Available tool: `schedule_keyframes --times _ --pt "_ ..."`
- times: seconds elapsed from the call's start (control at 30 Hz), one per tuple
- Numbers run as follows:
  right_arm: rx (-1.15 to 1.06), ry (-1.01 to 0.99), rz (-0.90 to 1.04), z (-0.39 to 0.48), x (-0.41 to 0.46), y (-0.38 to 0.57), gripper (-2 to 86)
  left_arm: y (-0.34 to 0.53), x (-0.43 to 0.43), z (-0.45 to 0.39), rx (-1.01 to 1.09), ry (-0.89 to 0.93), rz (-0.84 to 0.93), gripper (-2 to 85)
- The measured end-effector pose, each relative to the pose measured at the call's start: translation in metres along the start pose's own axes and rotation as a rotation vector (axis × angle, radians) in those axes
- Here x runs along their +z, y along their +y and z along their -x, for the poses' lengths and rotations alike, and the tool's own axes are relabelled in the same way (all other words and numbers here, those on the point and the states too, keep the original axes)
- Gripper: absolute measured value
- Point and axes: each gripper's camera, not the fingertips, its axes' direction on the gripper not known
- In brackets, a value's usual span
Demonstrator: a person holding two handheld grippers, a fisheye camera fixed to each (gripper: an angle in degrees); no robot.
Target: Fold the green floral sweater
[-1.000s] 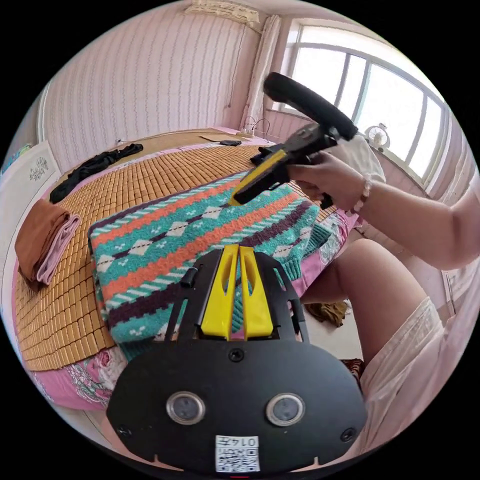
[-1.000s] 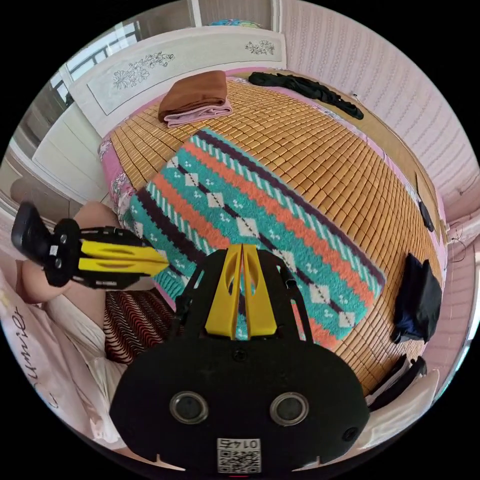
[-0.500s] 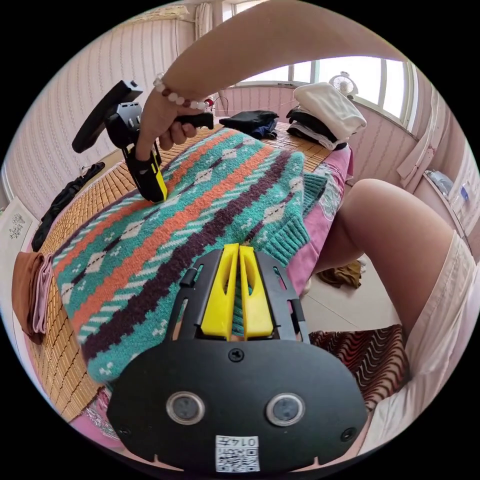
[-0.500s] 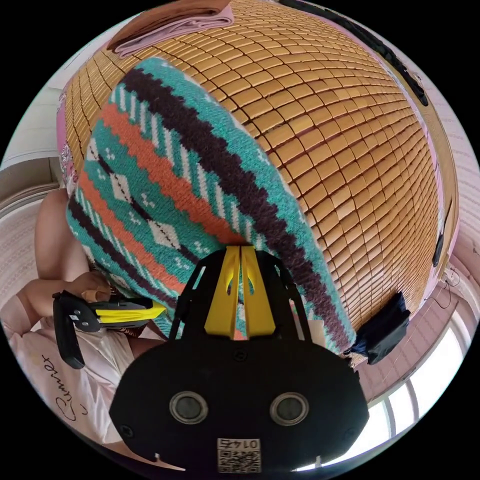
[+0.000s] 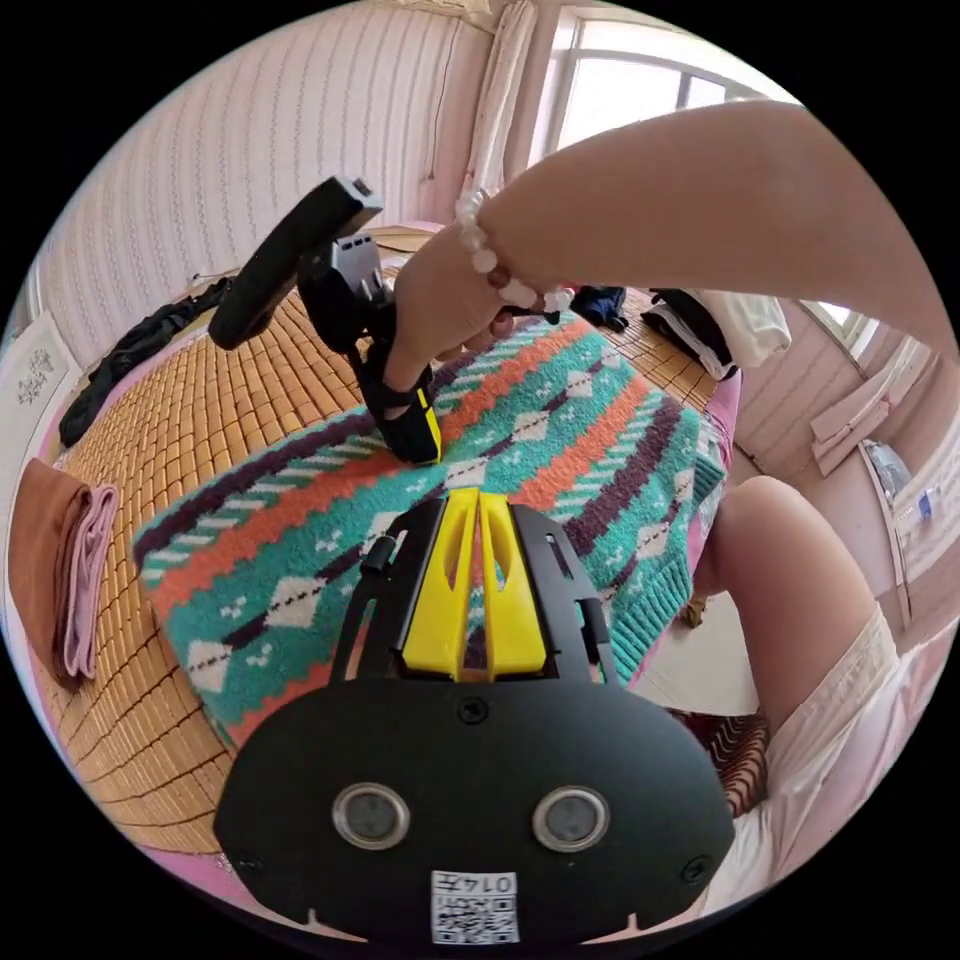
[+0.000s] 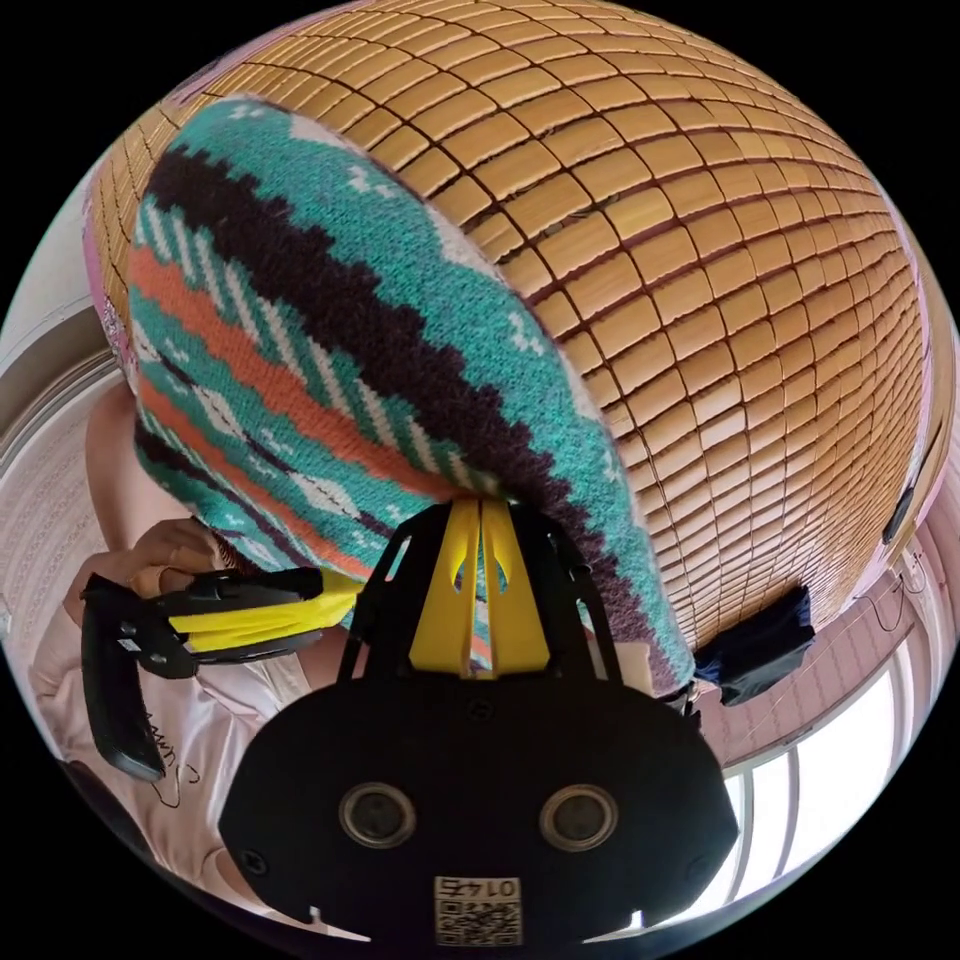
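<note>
The sweater [image 5: 560,440], knitted in teal, orange and dark purple bands, lies as a folded rectangle on the bamboo mat [image 5: 200,410]. In the left gripper view my left gripper [image 5: 478,497] hovers low over the sweater's near part, its yellow jaws shut with nothing between them. Just beyond it a hand holds my right gripper [image 5: 426,445] pointing down, tips on the knit. The right gripper view has my right gripper [image 6: 481,505] shut, its tips resting on a purple band of the sweater [image 6: 330,340]. The left gripper [image 6: 335,600] lies level at the sweater's near edge.
Folded brown and pink cloth [image 5: 60,580] sits on the mat at the left, a black garment [image 5: 130,340] farther back. A stack of dark and white clothes [image 5: 715,330] lies by the window. The person's leg [image 5: 800,560] is beside the bed edge. A dark garment [image 6: 760,640] lies on the mat.
The right gripper came down from above the sweater and now points its tips onto the knit. The left gripper moved in over the sweater's near part. Both cameras swung.
</note>
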Motion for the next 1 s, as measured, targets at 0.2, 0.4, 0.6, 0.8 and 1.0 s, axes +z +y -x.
schedule_keyframes --times 0.2,0.4,0.6,0.8,1.0 --pt "-0.009 0.029 0.052 0.003 0.008 -0.019 -1.0 -0.042 0.048 -0.015 0.114 0.025 0.223 -1.0" --pt "-0.044 0.004 0.092 -0.003 0.025 -0.024 -1.0 -0.051 0.038 -0.060 0.374 0.124 0.412 -1.0" --pt "-0.056 0.033 0.115 -0.003 0.052 -0.012 -1.0 -0.054 0.069 -0.102 0.536 0.011 0.514 -1.0" --pt "-0.053 0.027 0.106 -0.009 0.090 0.018 -1.0 -0.062 0.079 -0.128 0.670 -0.066 0.545 -1.0" --pt "0.056 -0.079 -0.074 -0.030 0.136 0.087 -1.0 -0.070 0.085 -0.134 0.593 -0.061 0.509 -1.0"
